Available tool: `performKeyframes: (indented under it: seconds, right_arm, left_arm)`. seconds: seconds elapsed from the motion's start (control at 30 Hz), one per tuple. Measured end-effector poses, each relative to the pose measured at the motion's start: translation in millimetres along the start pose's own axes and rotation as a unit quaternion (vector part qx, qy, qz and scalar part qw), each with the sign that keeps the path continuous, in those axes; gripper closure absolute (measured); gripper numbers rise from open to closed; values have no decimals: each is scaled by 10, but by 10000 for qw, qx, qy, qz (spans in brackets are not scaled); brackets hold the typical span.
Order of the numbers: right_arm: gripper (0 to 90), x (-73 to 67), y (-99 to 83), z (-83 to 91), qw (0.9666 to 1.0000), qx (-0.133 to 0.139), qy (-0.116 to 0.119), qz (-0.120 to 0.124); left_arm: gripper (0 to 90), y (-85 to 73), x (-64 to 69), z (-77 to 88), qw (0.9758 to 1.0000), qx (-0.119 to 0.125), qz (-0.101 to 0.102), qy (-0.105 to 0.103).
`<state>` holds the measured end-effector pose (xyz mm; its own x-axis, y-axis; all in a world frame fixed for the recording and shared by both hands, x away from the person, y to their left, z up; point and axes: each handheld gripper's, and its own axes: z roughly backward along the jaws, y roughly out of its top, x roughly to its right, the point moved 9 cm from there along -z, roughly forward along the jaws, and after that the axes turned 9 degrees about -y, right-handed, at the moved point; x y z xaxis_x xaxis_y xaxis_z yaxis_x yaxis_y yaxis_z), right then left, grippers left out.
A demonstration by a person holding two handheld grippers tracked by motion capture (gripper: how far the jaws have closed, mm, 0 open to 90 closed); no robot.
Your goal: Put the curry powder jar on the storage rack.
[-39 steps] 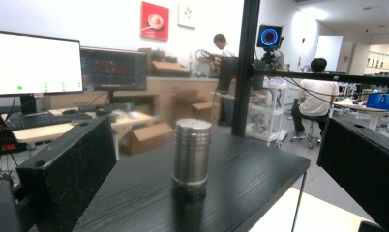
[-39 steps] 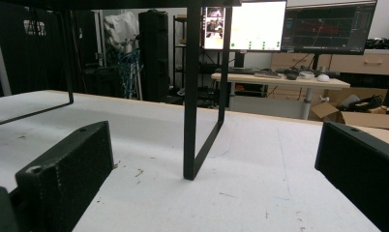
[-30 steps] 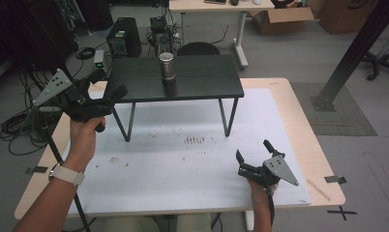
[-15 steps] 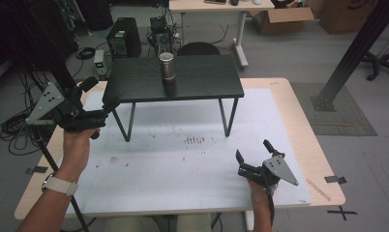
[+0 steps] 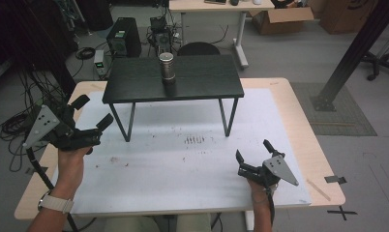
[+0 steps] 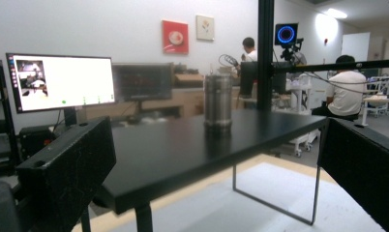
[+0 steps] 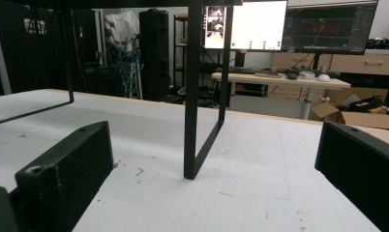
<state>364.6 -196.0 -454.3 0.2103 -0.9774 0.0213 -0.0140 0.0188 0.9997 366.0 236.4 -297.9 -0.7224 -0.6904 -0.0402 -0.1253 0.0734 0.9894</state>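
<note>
A steel cylindrical cup (image 5: 167, 66) stands upright at the middle of a small black table (image 5: 134, 87) set on the white mat. My left gripper (image 5: 93, 112) hovers open off that table's left end, level with its top, nothing between its jaws. In the left gripper view the cup (image 6: 217, 101) stands ahead on the black tabletop (image 6: 183, 150), between the two wide-apart fingers (image 6: 67, 174). My right gripper (image 5: 253, 151) rests open low on the mat at the front right. In the right gripper view it faces a black table leg (image 7: 192, 96).
The white mat (image 5: 183, 164) covers a wooden worktable (image 5: 308, 130). Small dark crumbs (image 5: 196, 140) lie on the mat in front of the small table. Beyond the worktable are computer boxes, cables, a desk and cardboard boxes. A black post (image 5: 357, 53) rises at the right.
My left gripper has drawn back from the small table's left end, toward the near side and a little left. The right gripper and the cup have not moved.
</note>
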Motion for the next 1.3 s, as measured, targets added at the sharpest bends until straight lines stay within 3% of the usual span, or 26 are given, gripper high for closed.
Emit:
performKeyframes:
  seconds: [0.3, 0.73, 0.83, 1.3]
  right_arm:
    - [0, -3, -1, -1, 10000, -6, 3, 15]
    - [0, -8, -3, -4, 10000, -23, 5, 42]
    - [0, -8, -3, -3, 10000, -15, 2, 46]
    - [0, -13, -4, -7, 10000, -30, -2, 75]
  left_arm:
    - [5, -219, -43, 160, 9998, 14, 158, 146]
    - [5, -629, -184, 435, 9980, -26, 232, 581]
    - [5, -778, -210, 501, 9972, -161, 233, 695]
    - [5, -1127, -284, 664, 9940, -393, 320, 974]
